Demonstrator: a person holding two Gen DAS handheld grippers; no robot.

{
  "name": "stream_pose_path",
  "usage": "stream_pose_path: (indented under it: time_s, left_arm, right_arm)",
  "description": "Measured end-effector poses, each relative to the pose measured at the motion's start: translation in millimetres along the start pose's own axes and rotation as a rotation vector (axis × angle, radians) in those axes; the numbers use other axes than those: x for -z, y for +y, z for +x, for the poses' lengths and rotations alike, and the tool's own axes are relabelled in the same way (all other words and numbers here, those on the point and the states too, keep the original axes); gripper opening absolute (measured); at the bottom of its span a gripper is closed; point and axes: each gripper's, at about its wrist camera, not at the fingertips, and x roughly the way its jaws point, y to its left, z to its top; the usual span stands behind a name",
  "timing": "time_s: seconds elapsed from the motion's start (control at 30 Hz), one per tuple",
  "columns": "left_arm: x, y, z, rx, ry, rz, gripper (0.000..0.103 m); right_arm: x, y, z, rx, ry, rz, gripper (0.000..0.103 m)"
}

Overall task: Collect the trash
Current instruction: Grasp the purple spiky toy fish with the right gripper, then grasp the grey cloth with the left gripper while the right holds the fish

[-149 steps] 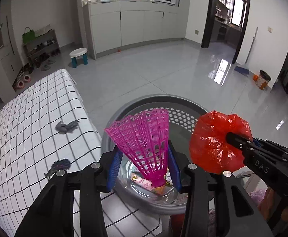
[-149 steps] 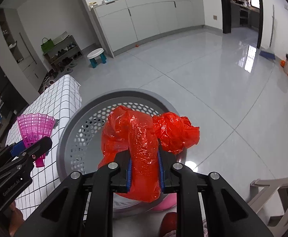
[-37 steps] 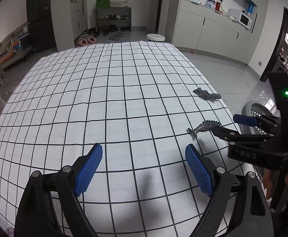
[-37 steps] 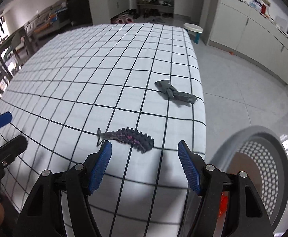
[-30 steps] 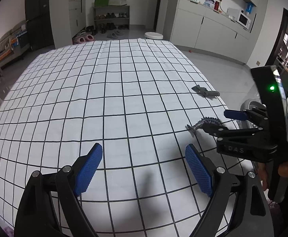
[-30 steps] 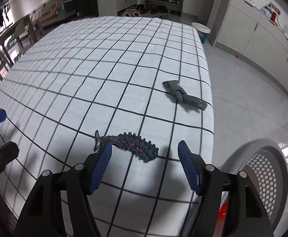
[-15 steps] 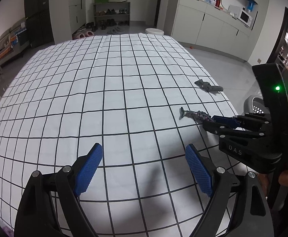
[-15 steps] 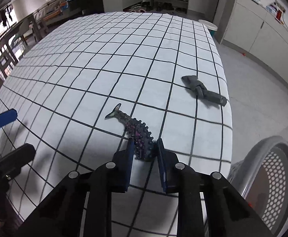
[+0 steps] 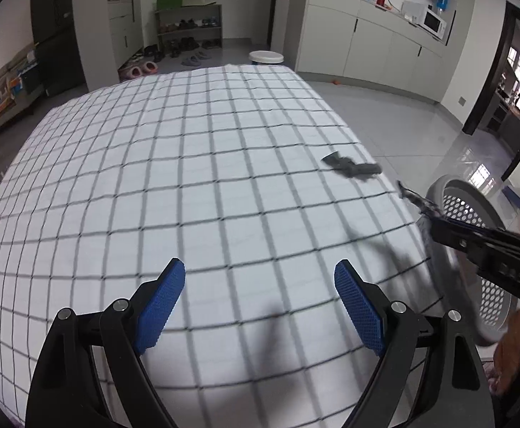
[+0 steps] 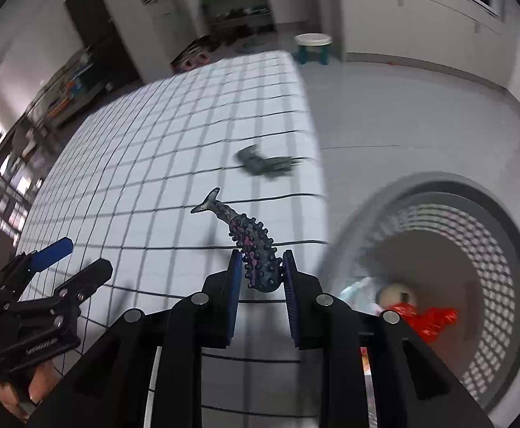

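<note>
My right gripper (image 10: 260, 273) is shut on a dark spiky fish-shaped toy (image 10: 249, 240) with pink marks and holds it in the air by the table's right edge; it also shows in the left wrist view (image 9: 418, 201). A second dark grey toy (image 9: 352, 167) lies on the checked tablecloth (image 9: 188, 185) near the right edge, also in the right wrist view (image 10: 265, 164). The grey perforated basket (image 10: 502, 249) stands on the floor to the right, with the red plastic bag (image 10: 422, 317) inside. My left gripper (image 9: 260, 306) is open and empty over the cloth.
White cabinets (image 9: 377, 53) with a microwave line the far wall. A small stool (image 10: 311, 48) stands beyond the table. A shoe rack (image 9: 188, 32) is at the back. Grey tiled floor (image 9: 438, 135) lies to the right.
My right gripper has lifted the spiky fish toy off the cloth and swung it right, toward the basket. The left gripper stays open over the cloth.
</note>
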Motion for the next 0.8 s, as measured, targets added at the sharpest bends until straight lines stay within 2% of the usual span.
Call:
stream_pose_path:
  time_s: [0.23, 0.4, 0.6, 0.8]
  left_arm:
    - [-37.2, -41.6, 12.2, 0.01, -0.022, 0.067, 0.084]
    - [-63.4, -68.3, 27.6, 0.043, -0.033, 0.094, 0.084]
    - [-82.1, -89.8, 63.4, 0.046, 0.008, 0.097, 0.084]
    - [-96.1, -97.0, 103.8, 0.009, 0.042, 0.074, 0.084]
  right_arm:
    - [-3.9, -51.6, -19.7, 0.039, -0.041, 0.102, 0.022]
    - [-6.0, -78.7, -29.6, 0.058, -0.072, 0.164, 0.022]
    - [-8.3, -104.3, -32.2, 0.022, -0.086, 0.233, 0.022]
    - [-8.3, -114.7, -36.9, -0.005, -0.095, 0.266, 0.022]
